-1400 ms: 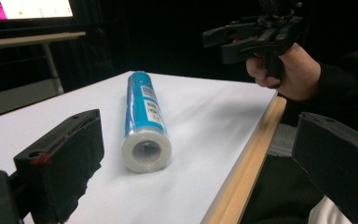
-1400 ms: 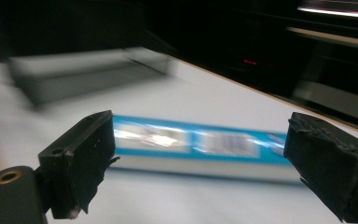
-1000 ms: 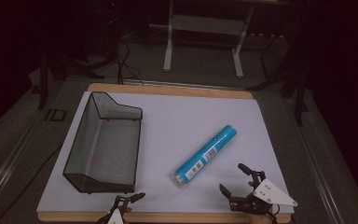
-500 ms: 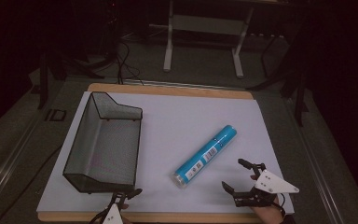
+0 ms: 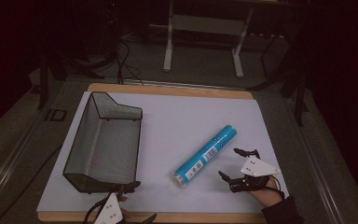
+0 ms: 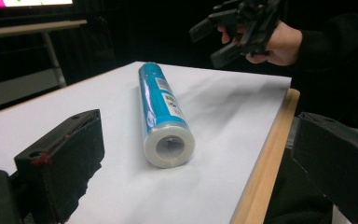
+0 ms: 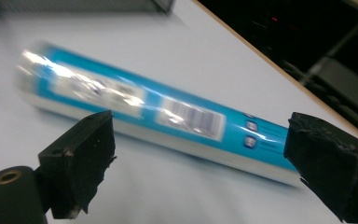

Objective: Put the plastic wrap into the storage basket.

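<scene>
My left gripper [image 5: 129, 201], cut off at six o'clock, gapes empty. My right gripper [image 5: 237, 164] stands open at the blue roll's [image 5: 207, 154] three o'clock; its view blurs the label.

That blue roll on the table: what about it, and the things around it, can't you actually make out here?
- Blue roll: label print too small in the high view, smeared by blur in the right gripper view.
- Left tool: partly cut off by the high view's bottom edge.
- Wire basket: its near corner is only a dark blur at the right gripper view's top edge.
</scene>
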Motion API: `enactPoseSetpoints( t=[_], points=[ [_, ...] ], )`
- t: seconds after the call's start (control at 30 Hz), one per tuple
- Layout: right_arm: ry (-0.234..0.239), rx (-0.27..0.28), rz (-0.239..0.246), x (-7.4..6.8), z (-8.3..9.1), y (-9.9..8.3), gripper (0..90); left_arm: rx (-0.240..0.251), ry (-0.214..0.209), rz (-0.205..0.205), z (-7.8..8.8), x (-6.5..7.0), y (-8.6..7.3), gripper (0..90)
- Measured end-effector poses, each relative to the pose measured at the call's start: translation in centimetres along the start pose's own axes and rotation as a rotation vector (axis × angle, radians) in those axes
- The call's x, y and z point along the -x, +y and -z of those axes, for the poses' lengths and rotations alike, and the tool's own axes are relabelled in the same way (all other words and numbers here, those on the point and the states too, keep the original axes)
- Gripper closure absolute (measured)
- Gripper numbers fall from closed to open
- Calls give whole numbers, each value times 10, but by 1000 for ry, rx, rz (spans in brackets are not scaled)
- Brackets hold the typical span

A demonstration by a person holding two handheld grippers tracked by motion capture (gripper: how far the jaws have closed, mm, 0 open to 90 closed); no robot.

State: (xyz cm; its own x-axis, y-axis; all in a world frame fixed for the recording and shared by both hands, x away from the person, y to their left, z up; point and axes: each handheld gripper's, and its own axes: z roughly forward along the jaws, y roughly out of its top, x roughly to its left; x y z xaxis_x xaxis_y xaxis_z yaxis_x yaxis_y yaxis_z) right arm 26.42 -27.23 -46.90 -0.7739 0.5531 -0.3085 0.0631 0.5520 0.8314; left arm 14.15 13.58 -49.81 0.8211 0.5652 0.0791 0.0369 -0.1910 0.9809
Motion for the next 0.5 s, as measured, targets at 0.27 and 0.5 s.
enactPoseSetpoints(
  t=[0.27, 0.5],
  points=[
    [-33, -225, 226, 7, -27, 3, 81, 1, -24, 3, -1, 2, -2, 26],
    [-2, -352, 386, 6, -47, 16, 83, -6, -39, 9, -1, 1, -4, 26]
  ],
)
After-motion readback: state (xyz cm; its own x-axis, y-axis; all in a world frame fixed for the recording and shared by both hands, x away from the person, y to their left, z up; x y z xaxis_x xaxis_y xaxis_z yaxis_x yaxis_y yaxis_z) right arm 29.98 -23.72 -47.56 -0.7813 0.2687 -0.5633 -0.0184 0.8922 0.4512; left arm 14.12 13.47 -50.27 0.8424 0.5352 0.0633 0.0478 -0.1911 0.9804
